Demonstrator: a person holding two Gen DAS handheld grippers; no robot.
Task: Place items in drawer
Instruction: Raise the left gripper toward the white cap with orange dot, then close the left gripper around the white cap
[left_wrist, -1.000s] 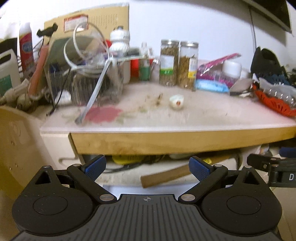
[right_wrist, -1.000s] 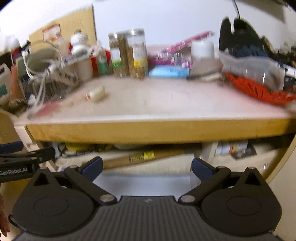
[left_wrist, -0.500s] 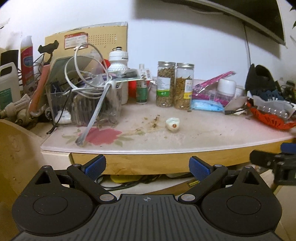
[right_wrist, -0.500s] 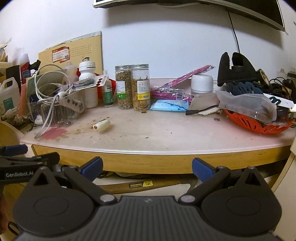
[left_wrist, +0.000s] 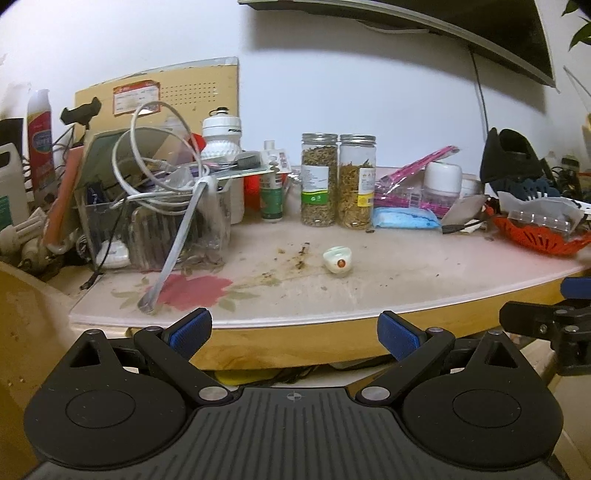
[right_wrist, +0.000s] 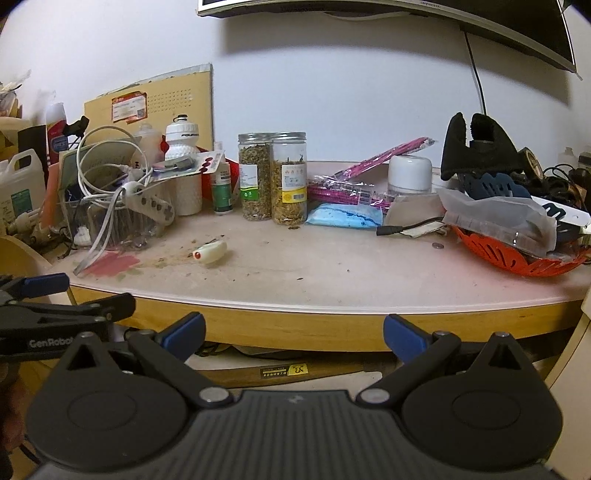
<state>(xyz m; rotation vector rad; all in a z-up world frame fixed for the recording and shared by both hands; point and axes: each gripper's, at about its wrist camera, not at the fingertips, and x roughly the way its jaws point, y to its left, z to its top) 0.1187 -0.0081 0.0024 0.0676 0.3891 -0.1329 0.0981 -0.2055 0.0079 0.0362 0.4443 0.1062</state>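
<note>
A small white tube with a red tip (left_wrist: 337, 260) lies on the cluttered tabletop (left_wrist: 388, 284); it also shows in the right wrist view (right_wrist: 210, 252). Two tall jars of dried herbs (left_wrist: 338, 180) (right_wrist: 273, 177) stand behind it. My left gripper (left_wrist: 294, 334) is open and empty, held low in front of the table's wooden edge. My right gripper (right_wrist: 293, 338) is open and empty, also in front of the edge, to the right of the left one. An open drawer space under the tabletop holds a wooden-handled tool (right_wrist: 284, 369).
At the left, a clear bin (left_wrist: 147, 229) holds white cables and a power strip (right_wrist: 151, 206). A white bottle (left_wrist: 221, 136), blue pack (right_wrist: 343, 218), pink packet (right_wrist: 369, 184), white jar (right_wrist: 410, 173) and orange basket (right_wrist: 517, 254) crowd the back and right.
Both grippers have risen from looking at the drawer space under the table to looking over the tabletop. Both stay open and empty.
</note>
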